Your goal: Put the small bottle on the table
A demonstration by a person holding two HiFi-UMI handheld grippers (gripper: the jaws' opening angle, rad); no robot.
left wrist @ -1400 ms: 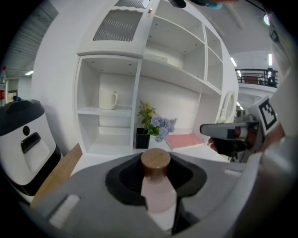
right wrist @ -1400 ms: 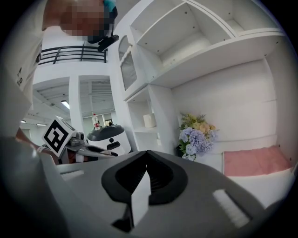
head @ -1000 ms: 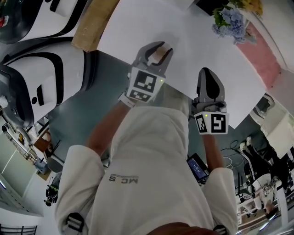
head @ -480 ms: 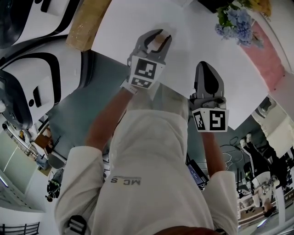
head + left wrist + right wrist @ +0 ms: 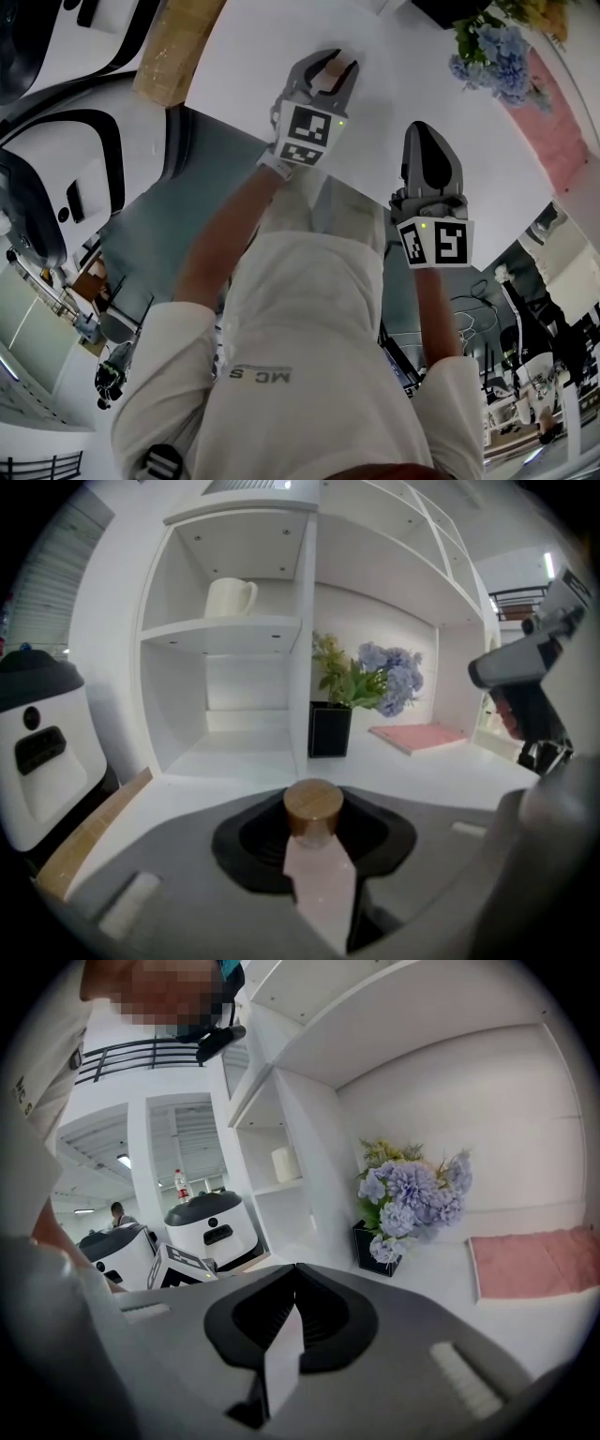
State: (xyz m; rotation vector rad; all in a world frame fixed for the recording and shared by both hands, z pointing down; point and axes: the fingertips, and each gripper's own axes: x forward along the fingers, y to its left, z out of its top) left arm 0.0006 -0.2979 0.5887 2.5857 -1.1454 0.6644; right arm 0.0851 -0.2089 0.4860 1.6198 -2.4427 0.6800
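The small bottle point(image 5: 316, 852) has a pale pink body and a round wooden cap point(image 5: 313, 803). My left gripper point(image 5: 329, 66) is shut on it and holds it over the white table point(image 5: 244, 66), past the table's near edge. In the head view the bottle point(image 5: 334, 72) shows as a tan patch between the grey jaws. My right gripper point(image 5: 423, 134) hovers to the right and nearer the person, over the table's edge. Its jaws point(image 5: 294, 1283) meet at the tips with nothing in them.
A black vase of blue and yellow flowers point(image 5: 330, 726) stands against the white shelf unit point(image 5: 302, 621), with a pink cloth point(image 5: 418, 735) to its right. A white mug point(image 5: 230, 597) sits on an upper shelf. A wooden board point(image 5: 178, 42) lies at the table's left end. White robot bodies point(image 5: 211, 1227) stand beyond.
My left gripper has carried the bottle forward, from the table's near edge to farther over the table. The right gripper has hardly moved.
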